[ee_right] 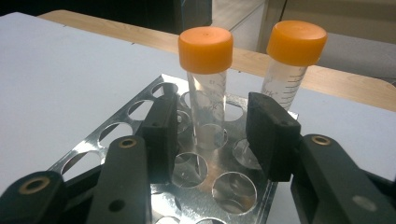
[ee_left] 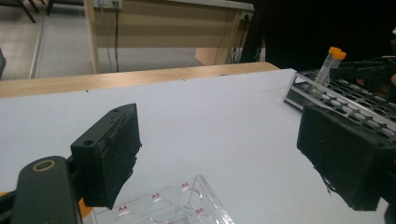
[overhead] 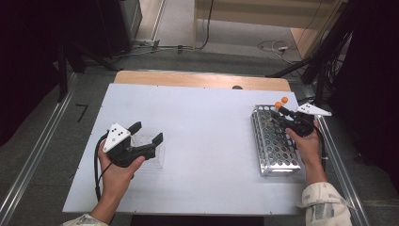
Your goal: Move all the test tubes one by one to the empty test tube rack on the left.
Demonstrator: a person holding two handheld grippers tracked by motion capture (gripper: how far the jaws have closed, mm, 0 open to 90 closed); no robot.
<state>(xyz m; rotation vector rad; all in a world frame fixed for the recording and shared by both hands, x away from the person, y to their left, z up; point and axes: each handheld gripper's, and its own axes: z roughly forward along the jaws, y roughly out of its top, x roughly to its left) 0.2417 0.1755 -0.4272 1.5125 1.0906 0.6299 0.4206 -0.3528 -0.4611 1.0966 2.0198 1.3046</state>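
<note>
— From the high view, where does the tube stand from your jaws?

— My right gripper [overhead: 288,114] hangs over the far end of the metal rack [overhead: 275,147], and the two orange-capped tubes [overhead: 281,102] rise just beyond its tips. My right hand is the nearer one by far; my left gripper [overhead: 147,135] sits well apart, over the clear well plate [overhead: 151,154].

— And the left gripper view?

— My jaws there stand wide apart with nothing between them, the well plate [ee_left: 173,205] just below and ahead. The rack [ee_left: 343,95] lies off to the far right.

— The right gripper view?

— The nearer tube [ee_right: 206,86] stands upright straight ahead, its long axis vertical, just past my pads [ee_right: 161,133]. They are partly apart and not touching it. The second tube [ee_right: 290,70] stands beside it, beyond my right pad.

— The surroundings?

— White tabletop [overhead: 207,136], wooden edge behind, and open floor beyond. I judge a short push forward would bracket the tube.
</note>
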